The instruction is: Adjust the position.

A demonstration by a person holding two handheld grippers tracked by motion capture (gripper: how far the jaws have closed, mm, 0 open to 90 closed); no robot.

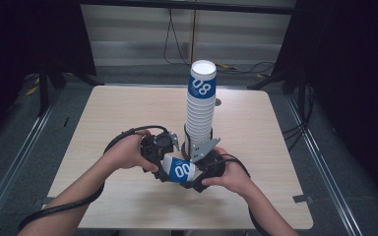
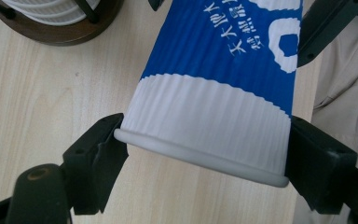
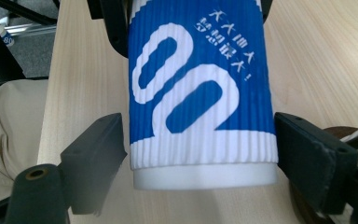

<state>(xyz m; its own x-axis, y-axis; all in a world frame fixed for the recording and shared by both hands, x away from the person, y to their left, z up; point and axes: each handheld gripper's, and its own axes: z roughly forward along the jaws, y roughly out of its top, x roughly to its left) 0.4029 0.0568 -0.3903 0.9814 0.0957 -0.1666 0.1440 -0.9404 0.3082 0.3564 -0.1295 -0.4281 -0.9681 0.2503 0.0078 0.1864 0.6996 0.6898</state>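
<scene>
A blue-and-white ribbed paper cup (image 1: 179,170) marked "00" lies on its side between both grippers, just above the wooden table (image 1: 128,113). My left gripper (image 1: 166,169) is shut on the cup's rim end (image 2: 205,154); each jaw presses on the rolled rim, as the left gripper view (image 2: 205,140) shows. My right gripper (image 1: 193,174) holds the other end: in the right gripper view (image 3: 198,135) its jaws flank the cup (image 3: 200,93) near the white base and touch its sides. A hand holds each gripper.
A tall stack of the same cups (image 1: 201,105) stands just behind the grippers on a round dark wooden holder (image 2: 51,28) with black rods. Cables trail from both grippers. The table edge runs close to the person.
</scene>
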